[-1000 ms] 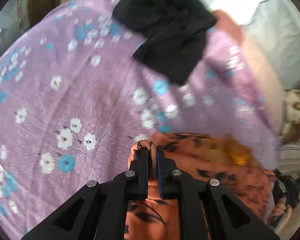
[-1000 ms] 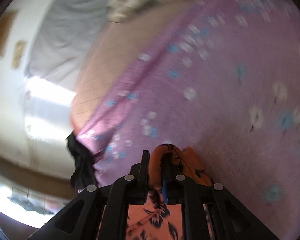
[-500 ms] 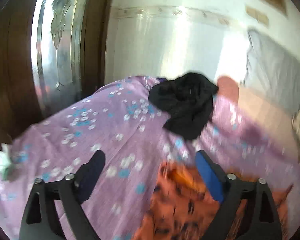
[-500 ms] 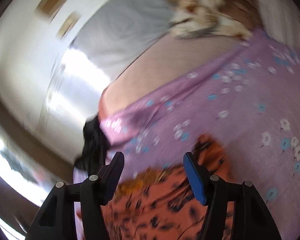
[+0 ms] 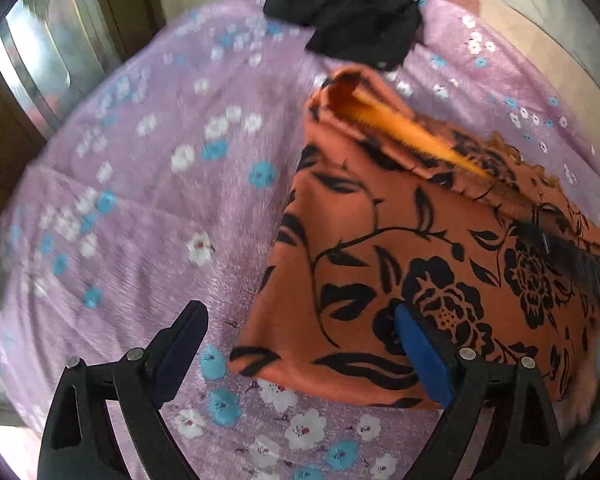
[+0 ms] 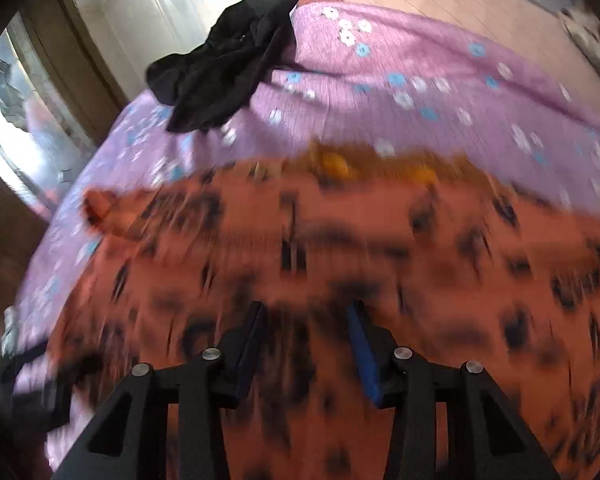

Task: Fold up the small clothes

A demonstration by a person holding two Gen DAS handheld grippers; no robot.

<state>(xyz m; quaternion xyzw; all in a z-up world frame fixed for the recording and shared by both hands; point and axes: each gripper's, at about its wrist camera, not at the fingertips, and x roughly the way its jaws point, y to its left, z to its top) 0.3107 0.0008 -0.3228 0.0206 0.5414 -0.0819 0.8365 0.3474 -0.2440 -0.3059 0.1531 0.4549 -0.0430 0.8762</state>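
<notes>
Left claw (image 5: pixel 300 332): fingers wide apart, holding nothing. Its left finger (image 5: pixel 184 332) hangs over the purple bedspread (image 5: pixel 140 208); the blue-padded right finger (image 5: pixel 416 344) sits over the near edge of the orange garment (image 5: pixel 380 248). Whether it touches the cloth, cannot tell.

Garment: orange with black flower print, lying on the bedspread ahead and to the right of the left claw. Its far part is doubled over, a yellow-orange inner face showing along the fold. Near-left corner lies between the two fingers.

Black garment (image 5: pixel 356 12): crumpled heap well beyond the orange one, at the far edge of the bed.

Right claw (image 6: pixel 306 328): fingers apart, narrower than the left, nothing between them. It hangs directly over the orange garment (image 6: pixel 340 260), which fills the lower view, heavily blurred. Contact cannot be judged. Bedspread (image 6: pixel 420 80) beyond; black heap (image 6: pixel 224 68) far ahead-left.
</notes>
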